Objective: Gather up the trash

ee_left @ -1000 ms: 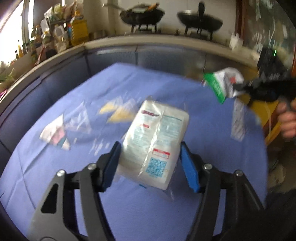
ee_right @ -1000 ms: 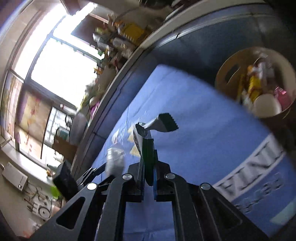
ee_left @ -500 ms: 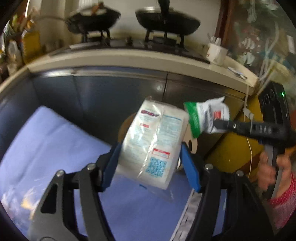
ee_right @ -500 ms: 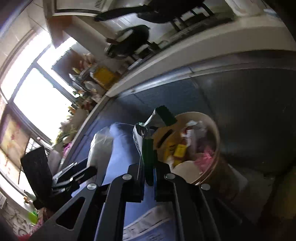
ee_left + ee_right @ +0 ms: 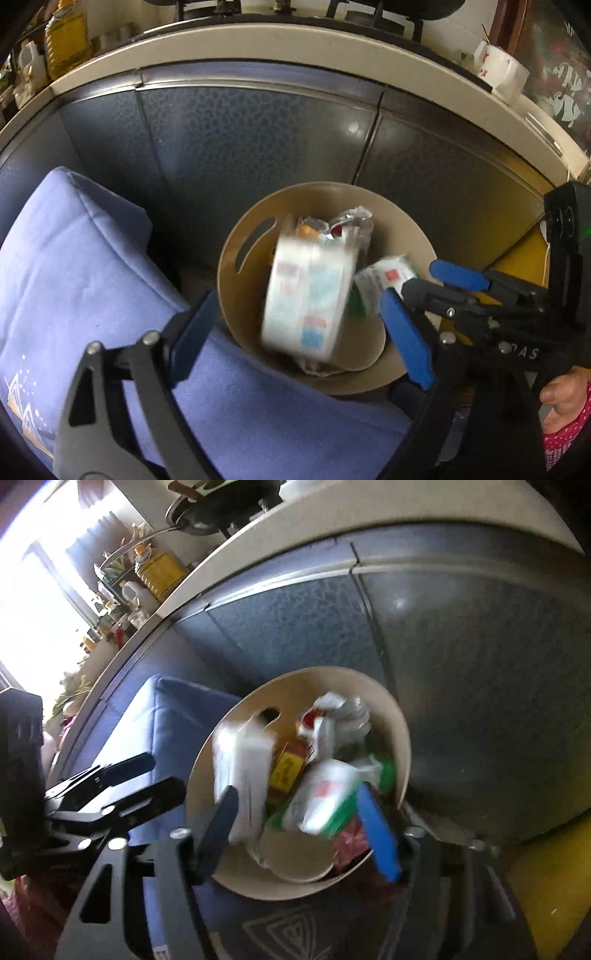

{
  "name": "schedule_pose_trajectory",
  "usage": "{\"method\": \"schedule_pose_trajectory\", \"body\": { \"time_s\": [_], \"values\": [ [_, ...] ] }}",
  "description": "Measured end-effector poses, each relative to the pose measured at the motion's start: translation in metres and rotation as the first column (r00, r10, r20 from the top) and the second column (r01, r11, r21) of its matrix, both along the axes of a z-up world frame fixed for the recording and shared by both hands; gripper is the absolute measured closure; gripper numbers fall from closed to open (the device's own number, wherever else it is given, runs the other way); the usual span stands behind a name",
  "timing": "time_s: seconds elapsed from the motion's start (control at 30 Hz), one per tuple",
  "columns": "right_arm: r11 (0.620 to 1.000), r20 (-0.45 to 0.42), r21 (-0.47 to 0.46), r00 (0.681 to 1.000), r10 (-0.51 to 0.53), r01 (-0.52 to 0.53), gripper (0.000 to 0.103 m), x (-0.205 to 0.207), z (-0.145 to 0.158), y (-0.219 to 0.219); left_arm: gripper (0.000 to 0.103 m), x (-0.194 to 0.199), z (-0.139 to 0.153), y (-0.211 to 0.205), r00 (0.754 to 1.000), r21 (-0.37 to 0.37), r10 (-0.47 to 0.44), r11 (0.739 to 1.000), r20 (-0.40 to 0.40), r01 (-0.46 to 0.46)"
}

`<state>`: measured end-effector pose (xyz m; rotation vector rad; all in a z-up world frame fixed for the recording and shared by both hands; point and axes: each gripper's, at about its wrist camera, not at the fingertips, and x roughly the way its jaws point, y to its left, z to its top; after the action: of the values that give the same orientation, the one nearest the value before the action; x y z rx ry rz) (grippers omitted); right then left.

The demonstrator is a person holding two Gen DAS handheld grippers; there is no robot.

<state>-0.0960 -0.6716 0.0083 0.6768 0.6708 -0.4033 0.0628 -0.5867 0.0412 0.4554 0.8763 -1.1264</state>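
Note:
A beige round trash bin (image 5: pixel 236 258) (image 5: pixel 399 746) stands beside the blue-covered table and holds several wrappers. My left gripper (image 5: pixel 299 332) is open above the bin. A white plastic packet (image 5: pixel 308 291) is blurred, loose between its jaws, over the bin; it also shows in the right wrist view (image 5: pixel 240 775). My right gripper (image 5: pixel 299 830) is open over the bin too. A white and green wrapper (image 5: pixel 325 801) is loose between its fingers, and shows in the left wrist view (image 5: pixel 384 280).
The blue tablecloth (image 5: pixel 74 277) ends at the bin. Dark cabinet doors (image 5: pixel 258 147) stand behind it under a pale counter (image 5: pixel 295 40) with a stove, oil bottle (image 5: pixel 64 40) and white cup (image 5: pixel 502 72). A yellow object (image 5: pixel 550 886) sits at right.
Both grippers swung from the table to above the bin and opened. The white packet and the green and white wrapper left the jaws and are dropping into the bin.

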Motion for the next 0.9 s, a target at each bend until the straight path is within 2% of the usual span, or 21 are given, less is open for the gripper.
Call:
{"method": "schedule_pose_trajectory", "body": {
  "time_s": [0.07,0.2,0.3,0.47,0.63,0.9],
  "values": [
    [1.0,0.018,-0.016,1.0,-0.004,0.005,0.037,-0.005,0.008,0.003,0.018,0.0,0.012,0.011,1.0,-0.04,0.022,0.999,0.005,-0.021],
    [0.996,0.103,-0.038,0.992,-0.079,0.083,0.037,-0.031,0.03,0.013,0.018,-0.003,0.041,0.043,0.998,-0.13,0.068,0.989,0.006,-0.067],
    [0.991,0.137,-0.029,0.983,-0.123,0.129,0.035,-0.047,0.043,0.03,0.018,-0.015,0.06,0.08,0.989,-0.18,0.134,0.976,0.063,-0.121],
    [0.987,0.13,0.011,0.978,-0.161,0.161,0.028,-0.058,0.047,0.072,0.018,-0.041,0.075,0.13,0.96,-0.189,0.223,0.963,0.168,-0.19],
    [0.987,0.103,0.035,0.982,-0.159,0.157,0.024,-0.061,0.047,0.127,0.018,-0.062,0.082,0.182,0.936,-0.199,0.298,0.945,0.188,-0.261],
    [0.993,0.07,-0.032,0.991,-0.111,0.114,0.024,-0.064,0.062,0.194,0.014,-0.094,0.085,0.248,0.916,-0.22,0.34,0.93,0.213,-0.294]
  ]
}}
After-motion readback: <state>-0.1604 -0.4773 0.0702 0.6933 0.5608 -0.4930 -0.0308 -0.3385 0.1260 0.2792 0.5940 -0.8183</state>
